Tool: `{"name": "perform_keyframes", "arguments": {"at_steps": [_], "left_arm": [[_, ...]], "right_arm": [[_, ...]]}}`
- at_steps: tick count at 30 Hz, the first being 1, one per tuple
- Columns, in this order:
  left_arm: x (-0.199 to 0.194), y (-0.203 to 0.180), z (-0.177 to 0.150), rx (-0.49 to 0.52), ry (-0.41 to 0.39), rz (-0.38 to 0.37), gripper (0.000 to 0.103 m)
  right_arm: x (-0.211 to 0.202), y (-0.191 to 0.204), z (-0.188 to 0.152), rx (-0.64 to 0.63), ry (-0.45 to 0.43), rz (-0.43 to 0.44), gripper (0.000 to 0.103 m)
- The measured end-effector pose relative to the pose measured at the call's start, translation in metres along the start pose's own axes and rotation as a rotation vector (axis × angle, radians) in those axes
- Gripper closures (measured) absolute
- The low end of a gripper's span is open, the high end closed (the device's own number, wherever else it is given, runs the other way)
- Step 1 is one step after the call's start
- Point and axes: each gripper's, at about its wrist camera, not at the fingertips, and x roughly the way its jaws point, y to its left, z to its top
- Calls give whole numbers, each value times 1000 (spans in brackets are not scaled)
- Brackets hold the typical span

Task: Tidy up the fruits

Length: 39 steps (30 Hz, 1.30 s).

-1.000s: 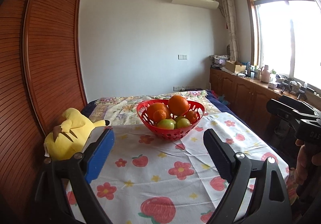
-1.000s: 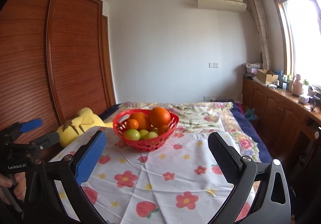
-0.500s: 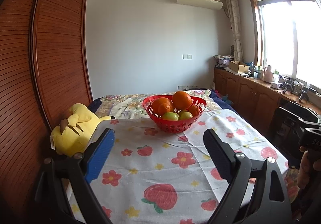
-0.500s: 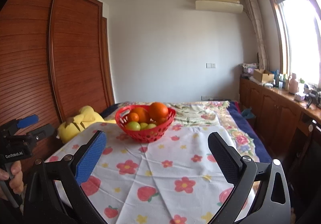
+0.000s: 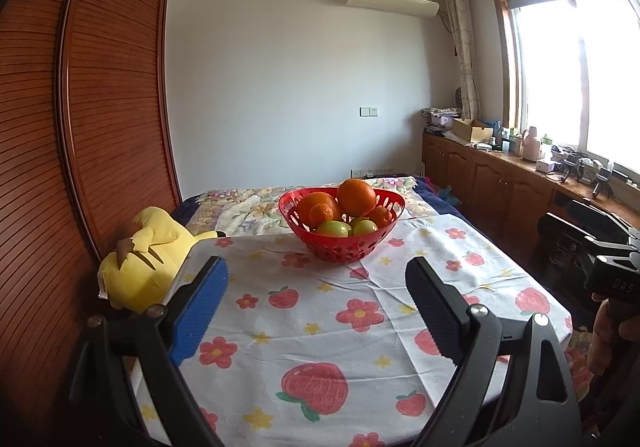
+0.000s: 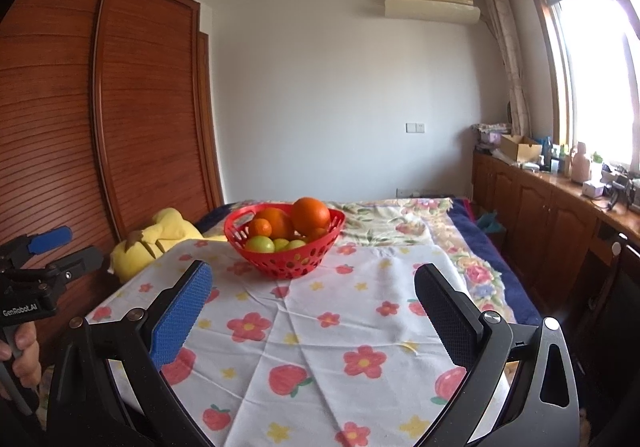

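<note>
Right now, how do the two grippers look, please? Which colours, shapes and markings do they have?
Both look the same. The left gripper and the right gripper each have a black angular frame with silver screws. One finger carries a blue textured pad, the other a black textured pad. The left gripper's body reads "GenRobot.AI" in white. No cables or sleeves show.

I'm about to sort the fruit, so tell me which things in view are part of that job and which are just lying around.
Part of the job:
red perforated plastic basket
large round oranges
small orange tangerines
round green fruits

Just lying about:
yellow plush toy
white flower-and-strawberry print tablecloth
open cardboard box on the wooden sideboard
</note>
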Motion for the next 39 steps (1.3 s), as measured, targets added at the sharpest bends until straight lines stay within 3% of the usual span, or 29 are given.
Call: {"name": "perform_keyframes", "arguments": {"at_steps": [39], "left_arm": [[-11,-6,5,3,-15,-13,12]], "right_arm": [[0,0,-1,1,3,0,0]]}}
